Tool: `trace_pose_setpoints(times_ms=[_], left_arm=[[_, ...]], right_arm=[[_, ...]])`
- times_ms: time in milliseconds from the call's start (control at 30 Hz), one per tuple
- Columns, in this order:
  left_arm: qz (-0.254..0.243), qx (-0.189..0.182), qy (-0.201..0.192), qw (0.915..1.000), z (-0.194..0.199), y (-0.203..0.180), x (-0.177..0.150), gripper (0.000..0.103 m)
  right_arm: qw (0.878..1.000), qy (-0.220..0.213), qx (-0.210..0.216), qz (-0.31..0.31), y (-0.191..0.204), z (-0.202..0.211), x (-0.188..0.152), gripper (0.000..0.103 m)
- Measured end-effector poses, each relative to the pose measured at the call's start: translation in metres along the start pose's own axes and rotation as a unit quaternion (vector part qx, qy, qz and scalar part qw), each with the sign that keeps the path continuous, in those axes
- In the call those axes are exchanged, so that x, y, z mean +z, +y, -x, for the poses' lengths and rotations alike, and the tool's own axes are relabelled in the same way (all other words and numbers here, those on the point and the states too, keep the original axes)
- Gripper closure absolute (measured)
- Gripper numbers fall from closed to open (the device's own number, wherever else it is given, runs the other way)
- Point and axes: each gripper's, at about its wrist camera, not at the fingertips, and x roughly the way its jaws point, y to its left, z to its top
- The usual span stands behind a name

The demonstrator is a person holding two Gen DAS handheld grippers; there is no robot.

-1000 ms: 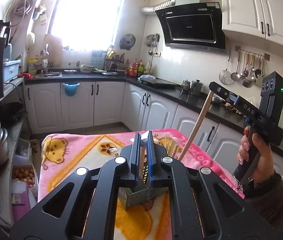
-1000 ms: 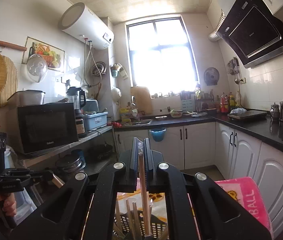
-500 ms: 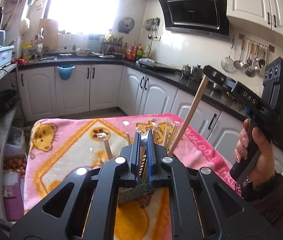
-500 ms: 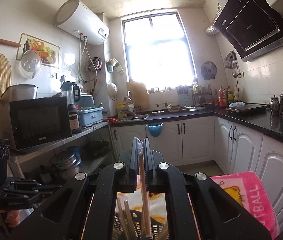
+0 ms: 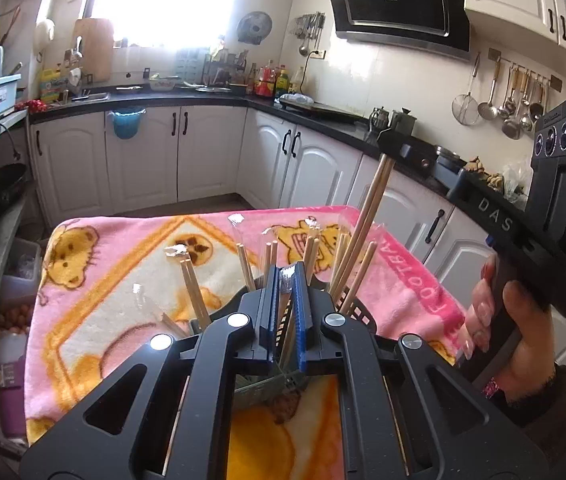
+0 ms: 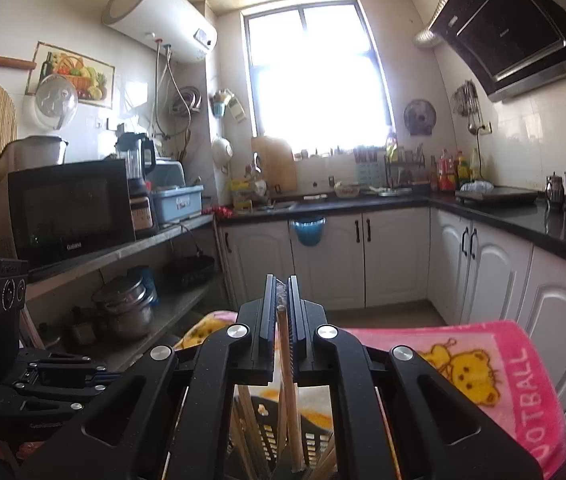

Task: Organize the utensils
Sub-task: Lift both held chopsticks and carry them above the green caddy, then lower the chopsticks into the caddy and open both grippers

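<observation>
Gripping a wrapped chopstick pair [image 5: 285, 280] at lower centre, the left gripper [image 5: 285, 300] stays clenched above the black basket [image 5: 357, 314]. The right gripper [image 6: 282, 312] clamps a wooden chopstick [image 6: 289, 396] whose tip stands in that basket on the pink blanket [image 5: 131, 264].

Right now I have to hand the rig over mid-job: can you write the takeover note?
Left gripper: shut on a plastic-wrapped wooden chopstick pair, just above the holders.
Right gripper: shut on a bare wooden chopstick pair, its lower end inside the black slotted plastic holder.
Done: several wooden sticks already stand upright in the holders on the pink cartoon blanket.
Left: release the right pair, then seat and release the left one.
</observation>
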Motion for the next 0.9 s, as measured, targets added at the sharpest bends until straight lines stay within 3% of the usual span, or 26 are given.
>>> trace_pose_setpoints(times_ms=[333,567,633,767,900], left_arm=[[0.008,0.001,0.009,0.9999,-0.008,0.002,-0.006,0.099],[0.015,0.007,0.011,0.9998,-0.008,0.004,-0.011,0.092],[0.017,0.01,0.01,0.9998,-0.007,0.005,-0.012,0.084],[0.019,0.017,0.005,0.9997,-0.003,0.007,-0.014,0.074],[0.021,0.023,-0.005,0.9995,0.005,0.009,-0.015,0.063]], right_arm=[[0.999,0.032,-0.009,-0.018,-0.005,-0.013,-0.022,0.097],[0.998,0.054,-0.016,-0.028,-0.012,-0.013,-0.031,0.096],[0.998,0.059,-0.021,-0.03,-0.013,-0.012,-0.033,0.085],[0.997,0.062,-0.026,-0.03,-0.016,-0.006,-0.036,0.081],[0.997,0.062,-0.032,-0.029,-0.016,0.003,-0.036,0.069]])
